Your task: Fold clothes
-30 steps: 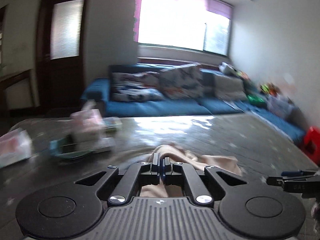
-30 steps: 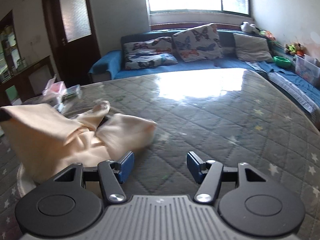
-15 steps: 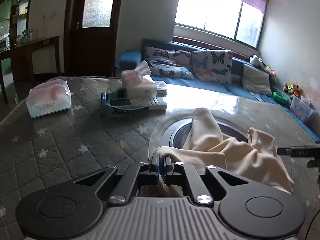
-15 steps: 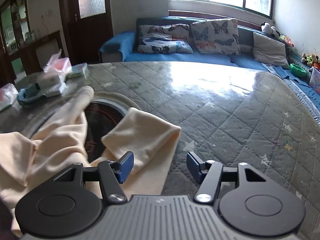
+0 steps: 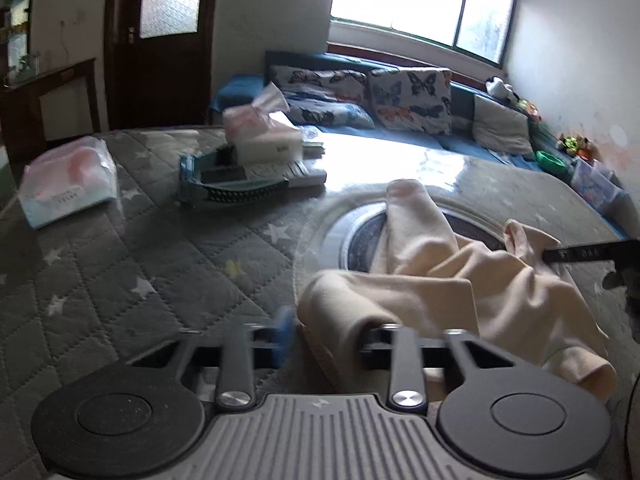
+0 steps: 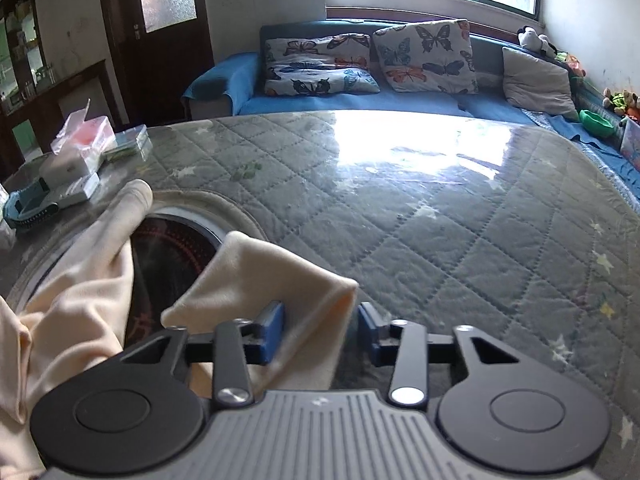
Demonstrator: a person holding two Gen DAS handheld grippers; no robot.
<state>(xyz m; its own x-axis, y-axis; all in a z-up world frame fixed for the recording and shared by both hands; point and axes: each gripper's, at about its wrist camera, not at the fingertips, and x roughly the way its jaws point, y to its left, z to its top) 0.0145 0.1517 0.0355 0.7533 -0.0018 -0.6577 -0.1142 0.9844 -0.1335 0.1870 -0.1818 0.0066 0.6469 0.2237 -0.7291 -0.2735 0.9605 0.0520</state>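
A cream garment (image 5: pixel 460 280) lies crumpled on the quilted grey table cover (image 5: pixel 120 272), partly over a round dark inset (image 5: pixel 360 240). My left gripper (image 5: pixel 326 336) is open; a fold of the cloth lies between its fingers and drapes over the right finger. My right gripper (image 6: pixel 320 332) is open, with a corner of the same garment (image 6: pixel 276 276) lying between its blue pads, not pinched. A long sleeve (image 6: pixel 116 220) runs off to the back left. The right gripper's finger shows at the edge of the left wrist view (image 5: pixel 588 254).
At the back left of the table stand a tissue box (image 5: pixel 260 136), a teal brush (image 5: pixel 224 188) and a wrapped tissue pack (image 5: pixel 68 180). A blue sofa with butterfly cushions (image 6: pixel 372 60) runs behind the table. A dark door (image 6: pixel 160 32) is at the back left.
My left gripper has opened and let go of the garment fold it was shut on. My right gripper has moved closer, so a cloth corner now lies between its pads.
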